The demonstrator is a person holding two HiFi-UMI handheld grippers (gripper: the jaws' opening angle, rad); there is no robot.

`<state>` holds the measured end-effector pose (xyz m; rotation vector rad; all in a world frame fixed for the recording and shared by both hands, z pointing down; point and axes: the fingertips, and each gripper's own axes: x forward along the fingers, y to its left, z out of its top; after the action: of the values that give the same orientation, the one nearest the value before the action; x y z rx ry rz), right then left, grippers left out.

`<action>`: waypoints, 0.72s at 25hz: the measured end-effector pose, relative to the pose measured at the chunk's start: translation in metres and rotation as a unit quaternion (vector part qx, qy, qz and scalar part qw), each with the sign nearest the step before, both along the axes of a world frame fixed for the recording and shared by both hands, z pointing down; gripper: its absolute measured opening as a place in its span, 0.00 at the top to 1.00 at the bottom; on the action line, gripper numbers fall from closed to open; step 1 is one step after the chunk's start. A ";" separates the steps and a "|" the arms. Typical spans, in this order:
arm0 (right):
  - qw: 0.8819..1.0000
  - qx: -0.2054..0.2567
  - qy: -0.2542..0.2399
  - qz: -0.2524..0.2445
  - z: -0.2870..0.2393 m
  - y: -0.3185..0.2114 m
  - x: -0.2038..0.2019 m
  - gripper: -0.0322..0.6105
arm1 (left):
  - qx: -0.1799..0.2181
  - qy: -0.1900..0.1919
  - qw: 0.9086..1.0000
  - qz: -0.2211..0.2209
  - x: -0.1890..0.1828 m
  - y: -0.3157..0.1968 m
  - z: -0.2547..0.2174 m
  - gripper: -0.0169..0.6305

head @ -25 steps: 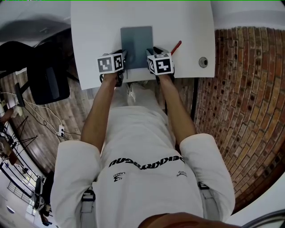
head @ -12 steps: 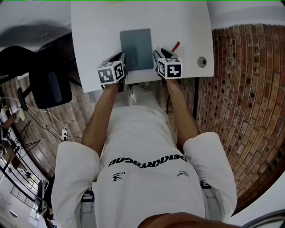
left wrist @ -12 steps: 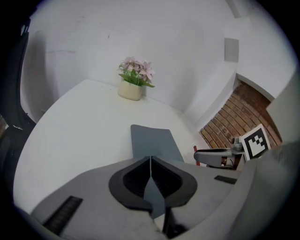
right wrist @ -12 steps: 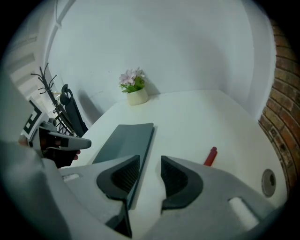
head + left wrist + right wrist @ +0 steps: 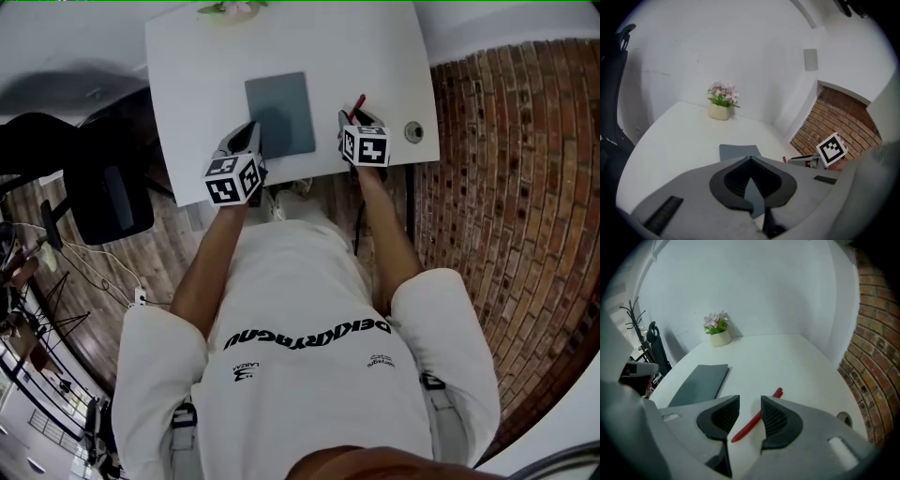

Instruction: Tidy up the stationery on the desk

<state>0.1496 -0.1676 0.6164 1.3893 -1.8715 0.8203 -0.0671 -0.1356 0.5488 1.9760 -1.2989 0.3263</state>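
Though faint overhead, pen [image 5: 757, 417] below right tongs [image 5: 750, 399]

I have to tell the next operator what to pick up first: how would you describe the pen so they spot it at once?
Start at the white desk and go right of the grey notebook lying flat near its middle. There, just ahead of the open right gripper, lies the red pen. It is slim and slanted, and it is the only red thing on the desk.
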 end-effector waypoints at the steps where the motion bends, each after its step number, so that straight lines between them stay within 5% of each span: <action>1: 1.000 -0.001 0.006 0.005 0.003 0.000 0.006 0.74 | 0.013 0.002 1.000 0.000 0.000 0.001 -0.007 0.98; 14: 0.999 -0.036 0.023 0.032 0.029 0.001 0.033 0.77 | 0.144 -0.022 0.988 0.050 0.011 0.015 -0.082 0.98; 18: 0.997 -0.055 -0.011 0.049 0.033 0.000 0.032 0.79 | 0.175 -0.047 0.981 0.074 0.007 0.025 -0.093 0.98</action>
<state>0.1813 -0.1677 0.6491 1.4176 -1.7583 0.9751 -0.0599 -0.1102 0.4562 2.3866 -1.3422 0.2806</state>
